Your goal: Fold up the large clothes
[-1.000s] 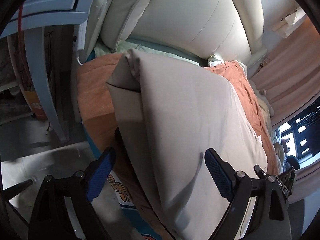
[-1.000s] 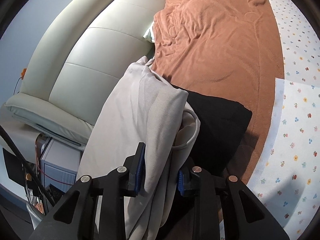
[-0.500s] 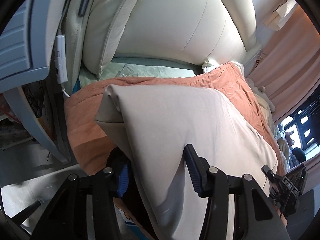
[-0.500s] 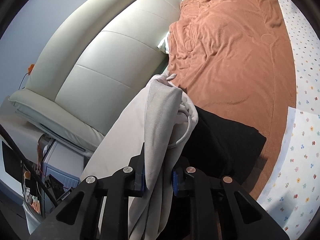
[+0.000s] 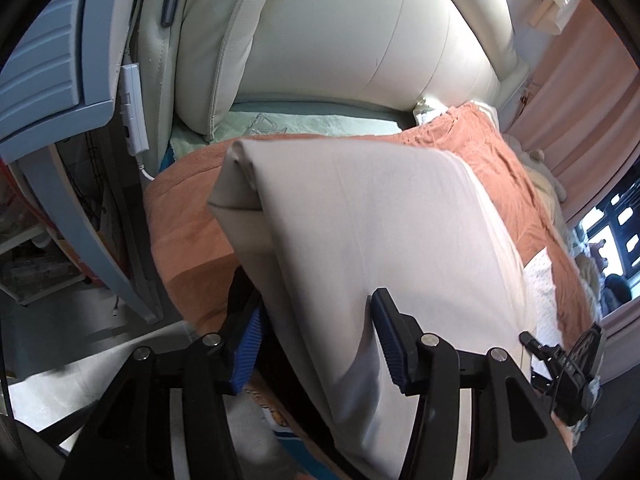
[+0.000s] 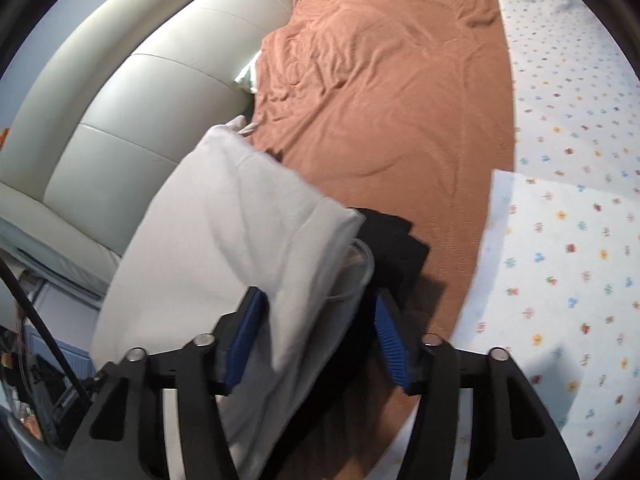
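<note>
1. One large beige garment [image 5: 384, 240] is lying folded on the orange blanket [image 6: 392, 92] of the bed, near the cream padded headboard [image 5: 352, 28], and I am seeing it from both wrist cameras.
2. A black garment [image 6: 394, 240] is lying under its far edge, on the same blanket.
3. I am holding the left gripper [image 5: 316, 344] around the near corner of the beige fabric; the jaws have just been opening a little and are standing half apart, and I cannot tell whether the pads are pressing the cloth.
4. My right gripper [image 6: 316, 336] is standing wide: its jaws have just been opening, the fabric is between them, and the right blue pad is clear of it.
5. A flowered sheet [image 6: 568, 152] is covering the bed beside the blanket.
6. A pink curtain [image 5: 576, 92] is hanging beyond the headboard.
</note>
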`<state>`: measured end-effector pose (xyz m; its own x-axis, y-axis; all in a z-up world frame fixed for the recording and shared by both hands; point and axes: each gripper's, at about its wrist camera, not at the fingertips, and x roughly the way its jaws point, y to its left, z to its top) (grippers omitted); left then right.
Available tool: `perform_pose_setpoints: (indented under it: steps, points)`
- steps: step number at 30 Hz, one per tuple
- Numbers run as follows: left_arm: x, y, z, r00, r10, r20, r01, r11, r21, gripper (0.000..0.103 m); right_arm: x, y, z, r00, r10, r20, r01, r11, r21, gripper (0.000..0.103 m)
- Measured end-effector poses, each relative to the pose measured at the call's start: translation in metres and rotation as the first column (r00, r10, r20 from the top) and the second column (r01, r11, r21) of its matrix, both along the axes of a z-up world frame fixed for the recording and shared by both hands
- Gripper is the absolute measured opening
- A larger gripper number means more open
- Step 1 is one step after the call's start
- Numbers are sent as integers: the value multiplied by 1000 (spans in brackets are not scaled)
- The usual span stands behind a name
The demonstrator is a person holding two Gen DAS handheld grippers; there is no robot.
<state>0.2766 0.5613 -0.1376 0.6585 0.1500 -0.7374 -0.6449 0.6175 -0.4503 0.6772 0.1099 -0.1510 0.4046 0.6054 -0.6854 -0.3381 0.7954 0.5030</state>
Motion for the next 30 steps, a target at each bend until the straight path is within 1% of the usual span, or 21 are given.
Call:
perform_pose_setpoints:
  steps: [1,3,4,9,14,16,17,18,19,20,21,22,23,26,30]
  points:
    - [-1,-4,-1,1000,-6,-11,6,1000,6,58,-1,-3,0,1000,-3,-8,3,1000,-3,72]
    - [-2,-12,-2,998,-13,-54,14,1000,17,74,-5,-8,3,1000,-11,-11,11,1000,-18,72]
    - [-3,-16,-3,997,-15,-70,17,1000,22,76,-8,-10,7,1000,-14,-1,14,999,-33,72]
    - [-21,-33,4,999,-9,-50,11,999,36,77,-31,-26,39,998,3,64,3,996,-91,72]
    - [-37,-50,25,1000,3,-25,-2,998,64,78,-61,-48,72,993,28,113,-13,992,-125,72]
    - [-42,-60,35,1000,0,-16,2,996,84,85,-73,-57,84,990,38,137,-17,989,-148,72]
    - [-43,-65,41,1000,-2,-11,3,996,94,95,-79,-62,90,987,41,153,-16,986,-163,73]
    - [-46,-70,46,1000,-7,0,7,995,102,103,-86,-66,97,984,41,171,-9,983,-185,76]
    - [-48,-77,53,1000,-16,17,14,994,110,103,-92,-71,102,983,39,182,-3,981,-195,86]
    - [-50,-82,56,999,-25,29,22,993,112,103,-98,-75,108,981,40,189,-3,981,-192,92]
    - [-52,-88,62,999,-35,37,30,993,113,103,-103,-80,114,980,41,196,-4,983,-185,95]
    - [-54,-94,67,998,-42,40,37,993,114,103,-109,-86,121,977,42,208,-3,983,-184,101]
    - [-55,-100,71,998,-47,40,42,992,117,103,-116,-92,128,973,41,228,2,982,-186,103]
    - [-62,-121,88,996,-60,61,50,988,146,103,-136,-110,148,956,41,291,19,979,-202,103]
    - [-72,-148,111,992,-79,95,61,982,180,103,-162,-136,165,944,44,328,30,976,-217,103]
